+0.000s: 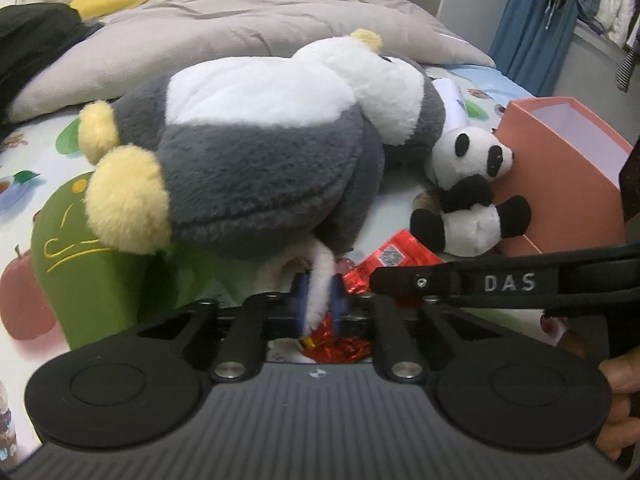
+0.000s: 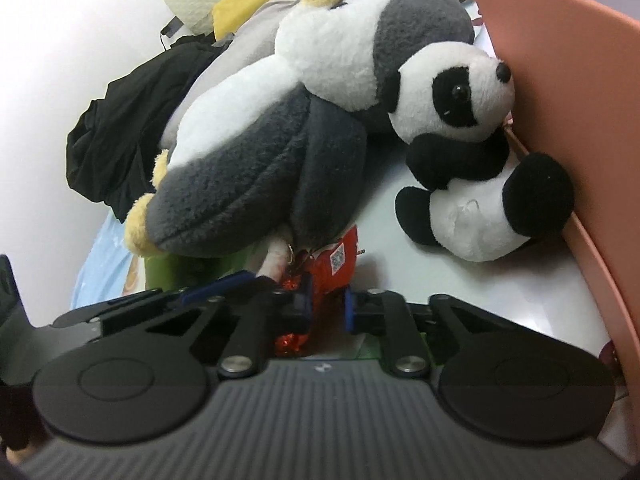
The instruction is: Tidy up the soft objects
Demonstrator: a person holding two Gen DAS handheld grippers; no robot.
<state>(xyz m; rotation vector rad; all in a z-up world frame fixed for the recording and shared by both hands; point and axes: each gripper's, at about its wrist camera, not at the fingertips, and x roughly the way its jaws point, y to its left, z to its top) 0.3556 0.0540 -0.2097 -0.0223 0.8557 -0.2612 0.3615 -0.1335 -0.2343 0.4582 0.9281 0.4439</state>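
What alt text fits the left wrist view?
The left gripper, jaws closed on a white tail-like strip of the grey-and-white plush penguin lying on a bed. A small plush panda leans against a pink box; red foil wrapper underneath.

Each gripper, the left gripper (image 1: 320, 300) and the right gripper (image 2: 326, 306), has a ribbed dark-grey body, two round black discs, black linkage arms with silver screws, and blue finger pads (image 1: 339, 300). One black arm reads "DAS".

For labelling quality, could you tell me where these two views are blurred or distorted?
Left wrist view: fisheye bends the bed edges; the white tail between the left gripper pads is smeared. Right wrist view: corners wash out; the panda is sharp.
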